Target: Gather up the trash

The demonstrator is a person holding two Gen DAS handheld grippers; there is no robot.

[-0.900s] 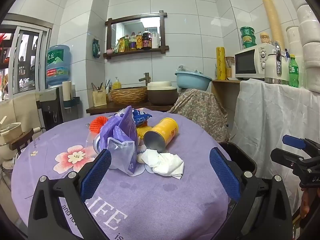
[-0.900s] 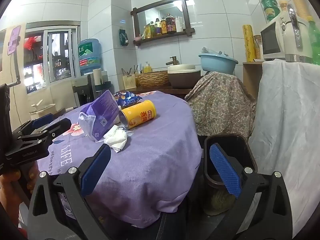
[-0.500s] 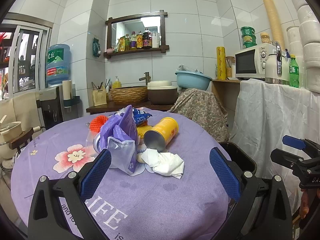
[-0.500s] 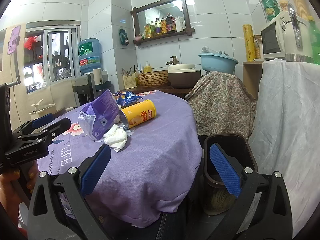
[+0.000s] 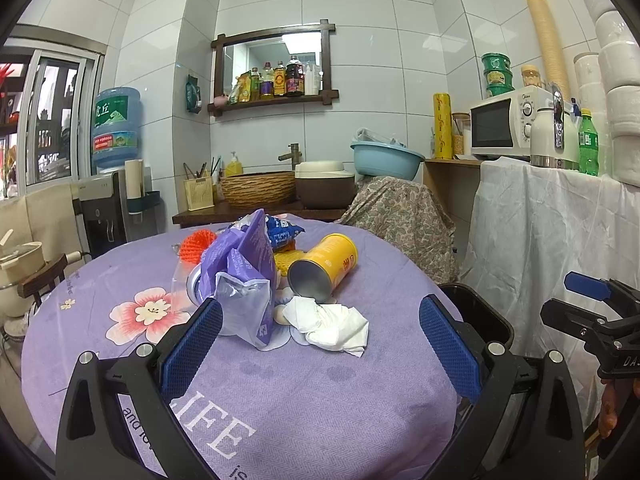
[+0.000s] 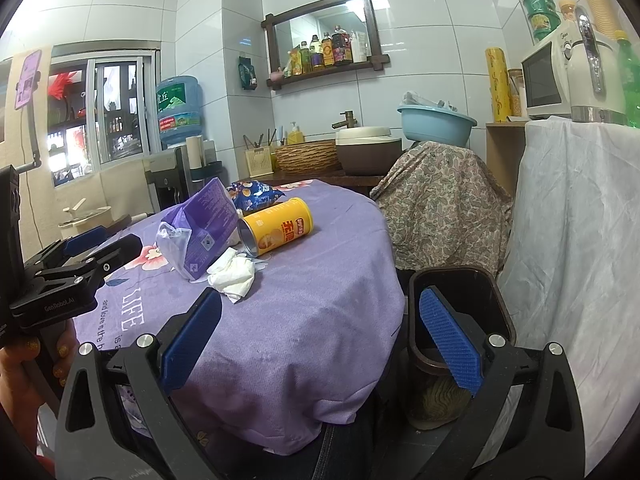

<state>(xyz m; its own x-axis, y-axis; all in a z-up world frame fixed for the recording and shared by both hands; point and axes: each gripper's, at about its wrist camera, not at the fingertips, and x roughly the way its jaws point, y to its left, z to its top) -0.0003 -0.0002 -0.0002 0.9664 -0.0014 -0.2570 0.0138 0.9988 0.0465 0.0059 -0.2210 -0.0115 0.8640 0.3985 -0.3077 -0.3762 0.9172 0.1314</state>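
Just ahead of the spread left gripper (image 5: 320, 346), crumpled tissue (image 5: 328, 325).

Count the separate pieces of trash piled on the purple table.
6 visible: crumpled white tissue nearest, yellow can behind it, purple bag left, blue snack packet behind, orange mesh ball far left, yellow mesh between. More may be hidden underneath.

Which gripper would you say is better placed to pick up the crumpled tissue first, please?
Left. The left gripper is open with the crumpled tissue straight ahead between its fingers; the right gripper points at the table edge near the trash bin.
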